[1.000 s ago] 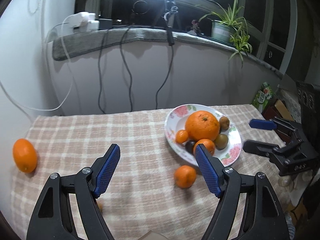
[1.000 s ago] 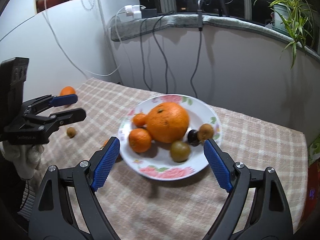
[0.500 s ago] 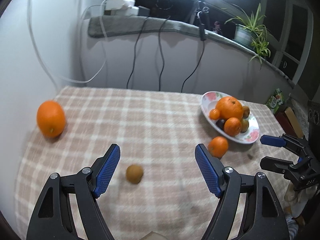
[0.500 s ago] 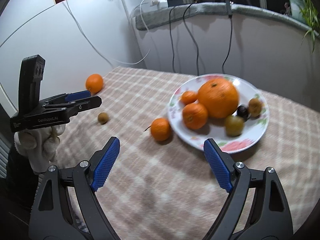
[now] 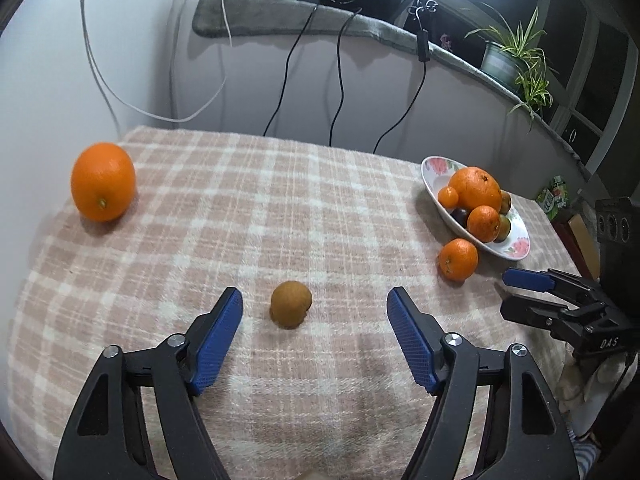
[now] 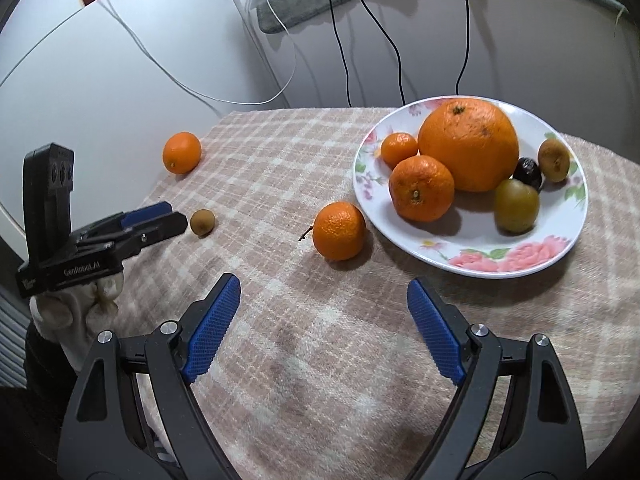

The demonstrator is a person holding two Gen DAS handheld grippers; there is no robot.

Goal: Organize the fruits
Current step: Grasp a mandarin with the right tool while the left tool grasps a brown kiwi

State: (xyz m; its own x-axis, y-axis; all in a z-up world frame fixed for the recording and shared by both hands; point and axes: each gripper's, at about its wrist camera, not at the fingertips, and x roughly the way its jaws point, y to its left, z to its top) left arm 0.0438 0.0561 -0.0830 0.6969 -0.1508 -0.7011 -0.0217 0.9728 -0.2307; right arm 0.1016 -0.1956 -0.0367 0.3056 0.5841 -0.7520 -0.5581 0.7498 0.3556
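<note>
A small brown fruit [image 5: 291,304] lies on the checked cloth just ahead of my left gripper [image 5: 314,300], between its blue fingertips. The jaws are closing but the pads stand clear of the fruit. A loose mandarin [image 6: 339,230] sits beside the flowered plate [image 6: 500,268], a little ahead of my right gripper [image 6: 324,286], which is open and holds nothing. The plate carries a big orange [image 6: 468,144], mandarins and small brown and dark fruits. A lone orange [image 5: 103,181] rests at the far left of the cloth.
White walls close off the table's left and back, with cables hanging down them. A ledge behind holds chargers, a ring light and a potted plant [image 5: 516,60]. The cloth [image 5: 280,208] drops off at the near edge. A gloved hand [image 6: 72,312] holds the left gripper.
Both grippers swung left and sank toward the table. The left view went from the plate to the small brown fruit, now between its tips, and its jaws narrowed slightly. The right view now faces the loose mandarin.
</note>
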